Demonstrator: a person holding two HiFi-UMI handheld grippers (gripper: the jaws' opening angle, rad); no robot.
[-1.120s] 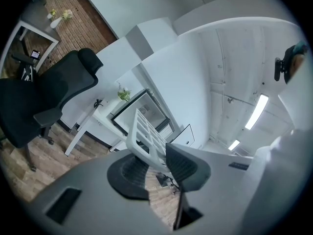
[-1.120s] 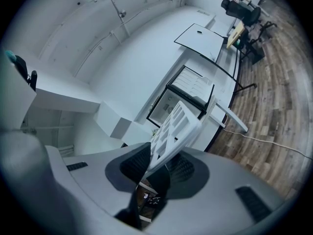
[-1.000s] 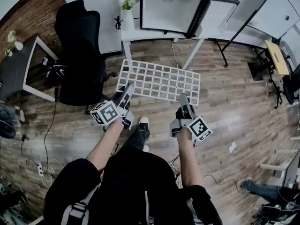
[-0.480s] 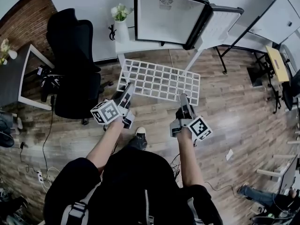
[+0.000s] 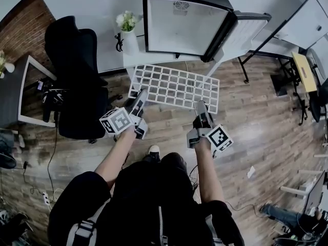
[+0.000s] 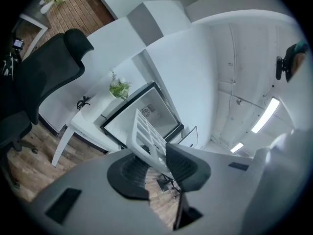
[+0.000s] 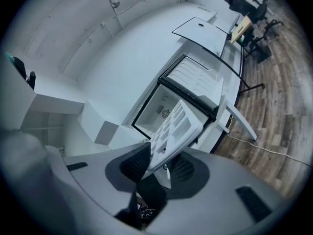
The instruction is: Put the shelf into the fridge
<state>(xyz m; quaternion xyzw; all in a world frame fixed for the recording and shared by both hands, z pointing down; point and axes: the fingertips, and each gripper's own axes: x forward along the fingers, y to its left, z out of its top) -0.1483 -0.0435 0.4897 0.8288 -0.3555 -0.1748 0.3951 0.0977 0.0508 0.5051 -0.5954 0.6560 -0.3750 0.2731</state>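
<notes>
While the left claw (image 5: 140, 95) and right claw (image 5: 201, 106) each gripped the near edge of the shelf (image 5: 177, 86), held flat in the air just short of the open fridge (image 5: 182, 19), I judged any skew could jam a far corner against its frame.

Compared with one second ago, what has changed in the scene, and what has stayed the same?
The person has walked toward the fridge, carrying the shelf: in the head view the fridge and the white table under it now lie closer to the shelf's far edge. Nothing was grasped or released. Same as before: left gripper and right gripper clamp the shelf's near edge, fridge door open.
</notes>
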